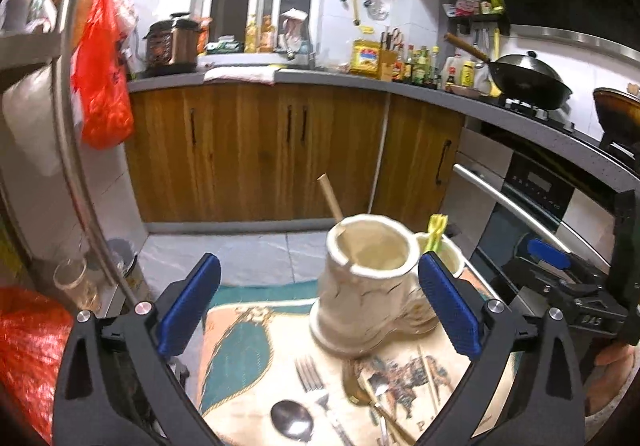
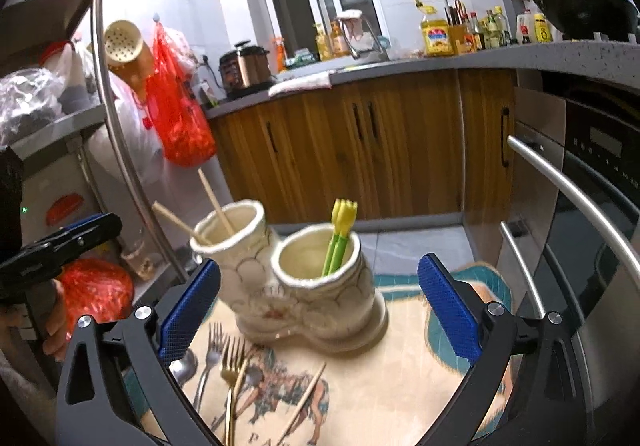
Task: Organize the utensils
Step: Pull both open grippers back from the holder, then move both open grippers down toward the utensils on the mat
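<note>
Kitchen cabinets [image 1: 256,149] of brown wood run behind my work spot, with a wok [image 1: 528,79] on the stove to the right and a red bag [image 2: 180,121] hanging at the left. Before me a printed cloth [image 2: 400,366] covers the surface, and on it stands the holder [image 2: 304,286], a cream ceramic piece with two cups joined side by side. From my right camera I see two chopsticks [image 2: 214,201] leaning in the left cup and yellow-green picks [image 2: 340,238] upright in the right one. My left gripper [image 1: 320,302] has its jaws wide apart with nothing between the pads; the holder sits just beyond them. My right gripper [image 2: 318,310] is likewise spread wide and grips nothing, the holder's base lying between and ahead of its fingers. Loose on the cloth near me lie forks [image 2: 224,358], one gold, a spoon [image 1: 292,420] and a single chopstick [image 2: 308,398], all close in front of the holder. A hand [image 2: 56,326] on the other gripper shows at the left edge.
</note>
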Available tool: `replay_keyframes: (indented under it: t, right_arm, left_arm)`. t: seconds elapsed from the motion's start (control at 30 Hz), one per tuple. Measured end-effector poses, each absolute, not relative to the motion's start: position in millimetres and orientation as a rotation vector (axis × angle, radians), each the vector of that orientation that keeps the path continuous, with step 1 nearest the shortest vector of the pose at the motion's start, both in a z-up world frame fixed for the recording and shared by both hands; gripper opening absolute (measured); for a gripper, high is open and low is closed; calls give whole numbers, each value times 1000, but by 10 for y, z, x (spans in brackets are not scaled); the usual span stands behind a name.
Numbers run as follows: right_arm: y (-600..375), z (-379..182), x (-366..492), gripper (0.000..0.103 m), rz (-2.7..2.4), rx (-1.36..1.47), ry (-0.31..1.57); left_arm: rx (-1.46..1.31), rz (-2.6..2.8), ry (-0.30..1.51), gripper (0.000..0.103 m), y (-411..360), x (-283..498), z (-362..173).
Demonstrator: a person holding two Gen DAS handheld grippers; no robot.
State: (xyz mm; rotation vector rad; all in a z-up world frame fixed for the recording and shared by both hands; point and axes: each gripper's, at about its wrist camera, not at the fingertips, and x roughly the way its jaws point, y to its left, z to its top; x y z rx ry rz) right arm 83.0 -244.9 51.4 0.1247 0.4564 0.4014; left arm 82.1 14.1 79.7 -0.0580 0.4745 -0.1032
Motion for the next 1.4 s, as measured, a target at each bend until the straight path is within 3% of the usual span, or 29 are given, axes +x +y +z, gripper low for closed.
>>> replay_keyframes:
  t: [0.83,1.4]
  right_arm:
    - [-2185,-217,531,98,448,-13,694]
    - [-1711,-380,406,93,570,-125,761]
  left_arm:
    - [-96,-75,716,97,442,481,-78]
    - [-103,-70,772,97,496,450,-264]
